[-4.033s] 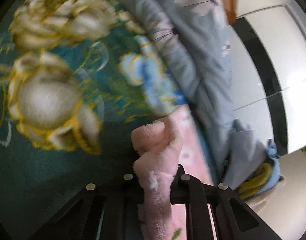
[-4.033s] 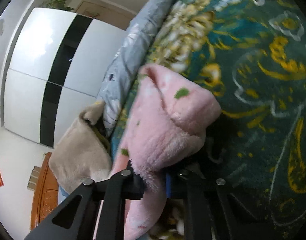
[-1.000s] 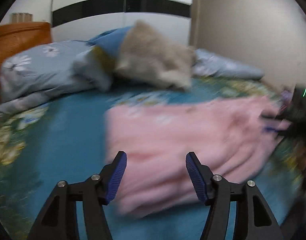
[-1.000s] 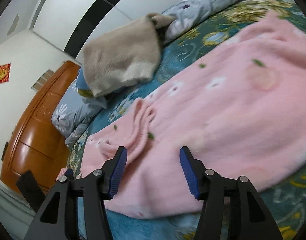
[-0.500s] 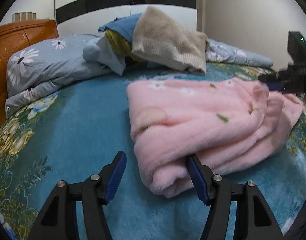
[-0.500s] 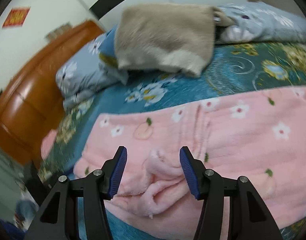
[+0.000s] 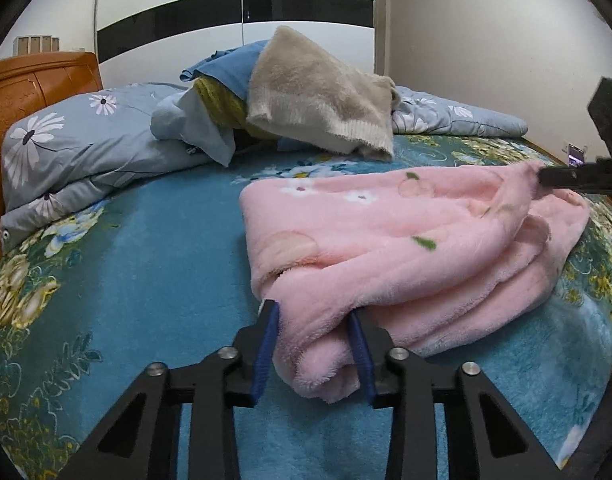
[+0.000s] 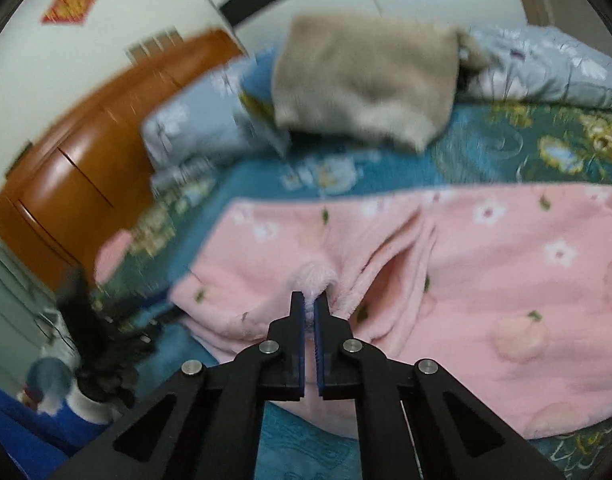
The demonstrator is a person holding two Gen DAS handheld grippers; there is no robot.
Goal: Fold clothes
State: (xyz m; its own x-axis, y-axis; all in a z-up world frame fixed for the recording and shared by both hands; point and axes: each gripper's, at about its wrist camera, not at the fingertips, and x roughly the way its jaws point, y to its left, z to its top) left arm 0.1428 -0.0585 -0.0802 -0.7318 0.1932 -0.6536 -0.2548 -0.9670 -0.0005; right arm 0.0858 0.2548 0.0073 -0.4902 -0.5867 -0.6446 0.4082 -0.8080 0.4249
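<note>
A pink fleece garment [image 7: 405, 240] with flower and peach prints lies folded in thick layers on the teal floral bedspread [image 7: 146, 264]. My left gripper [image 7: 313, 322] has its blue pads pressed on both sides of the garment's near rolled end, so it is shut on it. In the right wrist view the same pink garment [image 8: 485, 280] spreads to the right. My right gripper [image 8: 309, 300] is shut there on a small tuft of fleece at a crease. That right gripper [image 7: 545, 178] also shows in the left wrist view, pinching the garment's far right edge.
A beige sweater [image 7: 317, 100] tops a pile of blue and yellow clothes at the back of the bed. A grey floral quilt [image 7: 86, 136] lies at the left in front of an orange wooden headboard [image 7: 38, 76]. The bed's edge drops off at the lower left of the right wrist view.
Half a second ago both grippers stood open over the garment. Both have since moved in and closed, the left around the near rolled end and the right on a tuft at the crease.
</note>
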